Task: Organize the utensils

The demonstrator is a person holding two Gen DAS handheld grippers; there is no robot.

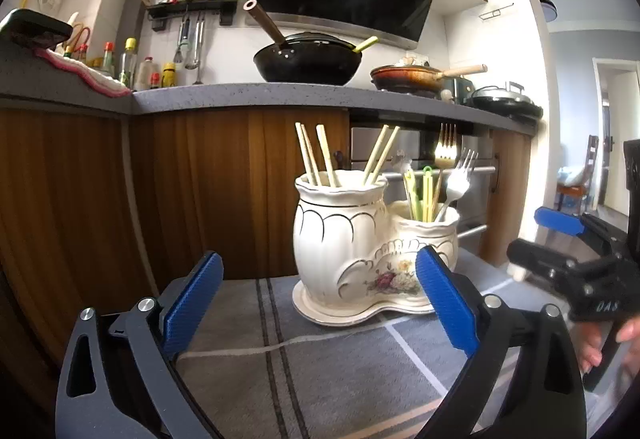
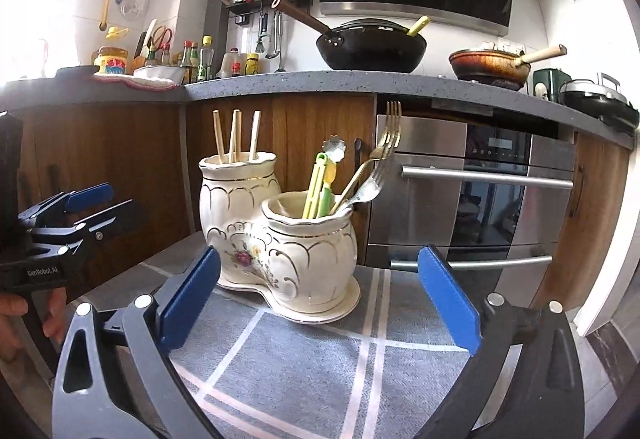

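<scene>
A white ceramic double utensil holder [image 1: 360, 239] stands on a grey striped cloth [image 1: 320, 379] before wooden kitchen cabinets, wooden chopsticks [image 1: 320, 155] upright in its taller pot, a gold fork [image 2: 390, 135], a silver fork [image 2: 370, 187] and green utensils [image 2: 318, 187] in the lower one. The left gripper [image 1: 320, 303] and right gripper [image 2: 344, 299] both hang released, jaws spread wide and empty, just short of the holder.

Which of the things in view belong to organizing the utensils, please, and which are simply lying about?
Belonging to the job:
- ceramic double holder
- chopsticks in its taller pot
- gold fork, silver fork and green utensils in its lower pot
- left gripper and right gripper, both open, holding nothing

Lying about:
- black wok
- brown pan
- sauce bottles
- oven
</scene>
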